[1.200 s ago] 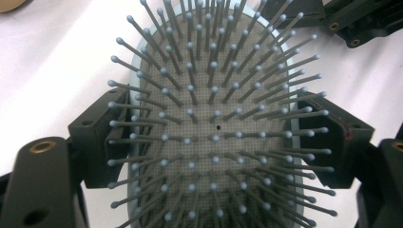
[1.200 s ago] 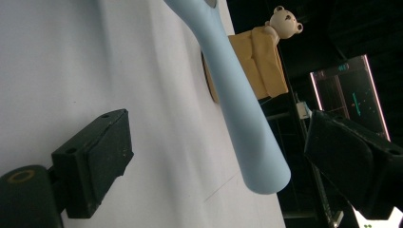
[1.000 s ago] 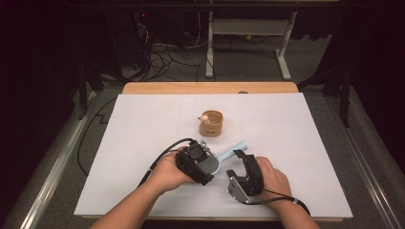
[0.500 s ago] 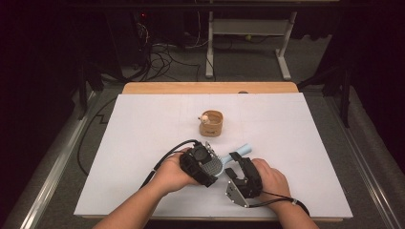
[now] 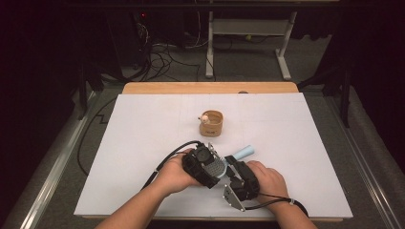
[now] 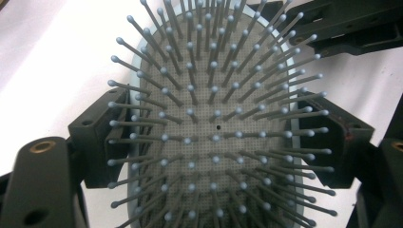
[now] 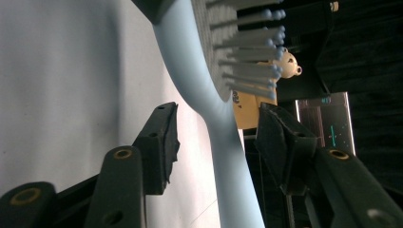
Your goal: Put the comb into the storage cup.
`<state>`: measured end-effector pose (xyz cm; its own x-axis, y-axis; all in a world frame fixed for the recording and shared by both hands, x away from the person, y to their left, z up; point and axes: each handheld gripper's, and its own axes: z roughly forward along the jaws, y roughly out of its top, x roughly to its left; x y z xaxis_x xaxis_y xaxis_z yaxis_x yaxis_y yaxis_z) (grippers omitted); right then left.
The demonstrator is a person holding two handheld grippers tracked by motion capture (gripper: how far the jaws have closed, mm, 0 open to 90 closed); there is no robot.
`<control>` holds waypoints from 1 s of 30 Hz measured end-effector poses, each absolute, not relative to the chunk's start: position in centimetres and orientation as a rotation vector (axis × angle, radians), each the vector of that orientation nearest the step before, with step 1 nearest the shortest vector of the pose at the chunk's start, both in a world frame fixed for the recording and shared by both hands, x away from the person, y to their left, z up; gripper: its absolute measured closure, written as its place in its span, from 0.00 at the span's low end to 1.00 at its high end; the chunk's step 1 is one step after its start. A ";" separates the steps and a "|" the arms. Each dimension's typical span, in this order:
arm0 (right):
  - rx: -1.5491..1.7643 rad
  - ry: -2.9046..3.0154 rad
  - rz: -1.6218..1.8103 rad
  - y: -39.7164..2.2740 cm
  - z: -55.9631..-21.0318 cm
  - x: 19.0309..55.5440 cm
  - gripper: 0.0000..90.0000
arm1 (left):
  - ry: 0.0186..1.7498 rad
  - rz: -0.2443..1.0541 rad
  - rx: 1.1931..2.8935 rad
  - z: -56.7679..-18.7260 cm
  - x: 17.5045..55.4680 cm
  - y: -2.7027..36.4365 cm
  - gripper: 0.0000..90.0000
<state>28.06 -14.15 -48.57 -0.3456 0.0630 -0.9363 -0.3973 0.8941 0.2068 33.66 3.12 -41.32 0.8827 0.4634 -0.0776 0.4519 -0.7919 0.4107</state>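
Brush [image 5: 217, 167]: pale blue hairbrush, lay near my edge of the table [image 5: 143, 129], between my two grippers; bristles faced up toward the high camera.
Brush head [image 6: 214, 128]: in my left gripper view the oval pad of ball-tipped bristles sat square between the two black jaws, bristles pointing at the lens.
Left gripper [image 5: 210, 164]: I had it clamped on the head, one jaw against each long edge of the rim; my left hand [image 5: 174, 174] wrapped the body from behind.
Handle [image 7: 223, 137]: in my right gripper view the neck ran up between my jaws toward the bristles above; in the high view its free end [image 5: 244, 152] stuck out past the right gripper toward the far right.
Right gripper [image 5: 236, 167]: its jaws had just been closing with the handle between them; a gap showed on both sides of the handle, so the pads were not yet pressing it. My right hand [image 5: 267, 181] held the body, grey plate toward me.
Cup [image 5: 212, 123]: small tan wooden cup stood upright, mid-table, well beyond the brush and apart from it.
Figure [image 5: 204, 118]: little pale bear-like figure at the cup's left rim; seen past the bristles in my right gripper view too [image 7: 287, 61].
Cable [image 5: 167, 157]: black lead looped off my left gripper across the white top.
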 end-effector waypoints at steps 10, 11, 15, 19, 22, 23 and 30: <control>-0.284 1.865 0.446 -13.8 -48.8 28.0 0.62 | 0.672 0.044 2.629 -41.4 33.7 3.0 0.23; -0.286 1.865 0.444 -13.8 -48.8 28.0 0.63 | 0.668 0.044 2.629 -41.4 33.7 3.0 0.23; -0.288 1.859 0.446 -13.7 -48.9 27.9 0.66 | 0.668 0.047 2.633 -41.4 33.6 2.9 0.23; -0.290 1.853 0.438 -13.7 -48.9 27.9 0.70 | 0.671 0.044 2.633 -41.4 33.7 2.9 0.23; -0.285 1.851 0.436 -13.8 -48.9 27.9 0.75 | 0.665 0.044 2.636 -41.4 33.7 2.8 0.23; -0.294 1.847 0.435 -13.8 -48.8 27.9 0.76 | 0.665 0.044 2.635 -41.4 33.7 2.8 0.23; -0.297 1.831 0.431 -13.8 -48.8 27.8 0.79 | 0.667 0.045 2.630 -41.2 33.7 2.8 0.23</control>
